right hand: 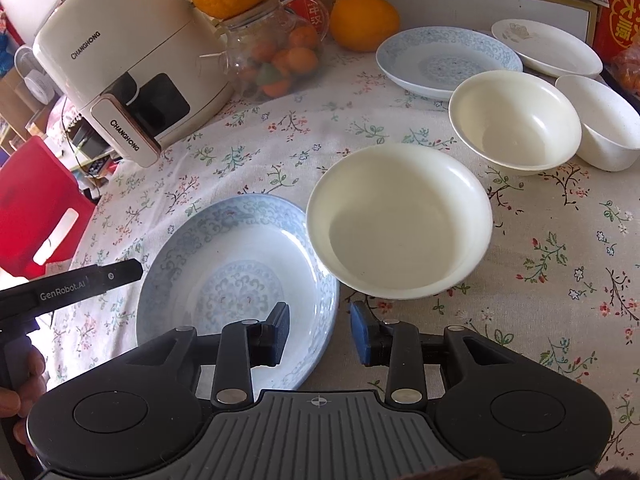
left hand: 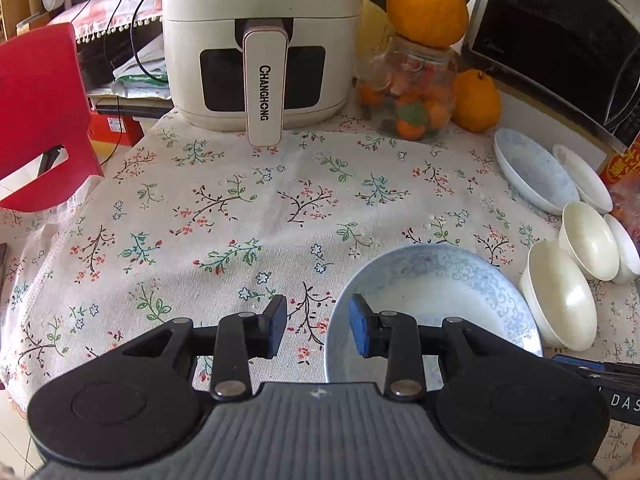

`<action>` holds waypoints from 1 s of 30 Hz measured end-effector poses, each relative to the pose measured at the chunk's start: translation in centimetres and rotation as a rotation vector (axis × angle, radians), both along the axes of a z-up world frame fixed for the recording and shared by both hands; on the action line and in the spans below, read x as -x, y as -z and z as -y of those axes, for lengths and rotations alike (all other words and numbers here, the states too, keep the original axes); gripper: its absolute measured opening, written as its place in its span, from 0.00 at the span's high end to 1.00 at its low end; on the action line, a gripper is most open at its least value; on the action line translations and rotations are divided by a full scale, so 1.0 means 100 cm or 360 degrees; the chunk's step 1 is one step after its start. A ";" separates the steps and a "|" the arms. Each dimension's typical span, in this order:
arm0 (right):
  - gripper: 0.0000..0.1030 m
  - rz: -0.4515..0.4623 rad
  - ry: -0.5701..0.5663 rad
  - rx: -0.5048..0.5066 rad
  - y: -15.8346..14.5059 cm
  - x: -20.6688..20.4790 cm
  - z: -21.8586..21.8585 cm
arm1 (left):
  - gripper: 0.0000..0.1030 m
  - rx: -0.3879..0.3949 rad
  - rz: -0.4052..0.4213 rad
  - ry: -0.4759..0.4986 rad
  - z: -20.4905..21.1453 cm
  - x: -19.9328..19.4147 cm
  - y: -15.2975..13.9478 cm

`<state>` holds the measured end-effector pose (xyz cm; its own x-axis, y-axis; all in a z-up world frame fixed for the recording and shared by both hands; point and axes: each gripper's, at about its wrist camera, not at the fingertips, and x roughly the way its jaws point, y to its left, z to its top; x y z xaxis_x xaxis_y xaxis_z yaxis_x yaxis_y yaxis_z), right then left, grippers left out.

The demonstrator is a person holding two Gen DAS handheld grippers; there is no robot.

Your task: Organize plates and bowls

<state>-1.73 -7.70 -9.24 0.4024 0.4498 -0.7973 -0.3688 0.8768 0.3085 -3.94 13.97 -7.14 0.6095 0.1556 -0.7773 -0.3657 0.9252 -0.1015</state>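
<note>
A blue-patterned plate (right hand: 236, 280) lies near the table's front edge; it also shows in the left wrist view (left hand: 436, 300). My right gripper (right hand: 318, 334) is open and straddles its right rim. My left gripper (left hand: 318, 330) is open and straddles its left rim. A cream bowl (right hand: 400, 220) sits just right of this plate and also shows in the left wrist view (left hand: 560, 296). Behind it stand a second cream bowl (right hand: 516, 120) and a white bowl (right hand: 604, 124). A second blue plate (right hand: 448, 60) and a white plate (right hand: 548, 46) lie further back.
A white air fryer (left hand: 260, 40) stands at the back of the floral tablecloth (left hand: 240, 220). A glass jar of small oranges (left hand: 412, 92) carries a large orange (left hand: 428, 4); another orange (left hand: 476, 100) sits beside it. A microwave (left hand: 560, 36) is at back right, a red chair (left hand: 40, 112) at left.
</note>
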 end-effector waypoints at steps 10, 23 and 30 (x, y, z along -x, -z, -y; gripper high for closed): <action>0.56 0.0185 -0.0051 0.0065 -0.015 0.007 -0.004 | 0.49 -0.0110 0.0064 0.0025 0.014 -0.008 -0.017; 0.16 0.0382 0.0057 0.0120 -0.038 0.001 0.004 | 0.25 -0.0129 0.0097 0.0044 0.032 -0.024 -0.030; 0.07 0.0420 0.0188 0.0145 -0.046 -0.012 0.012 | 0.16 -0.0139 0.0118 -0.0002 0.037 -0.037 -0.037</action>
<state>-0.56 -8.87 -4.61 0.6464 0.3188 -0.6932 -0.3195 0.9381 0.1335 -0.22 10.29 -3.47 0.6645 0.2216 -0.7137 -0.3614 0.9312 -0.0474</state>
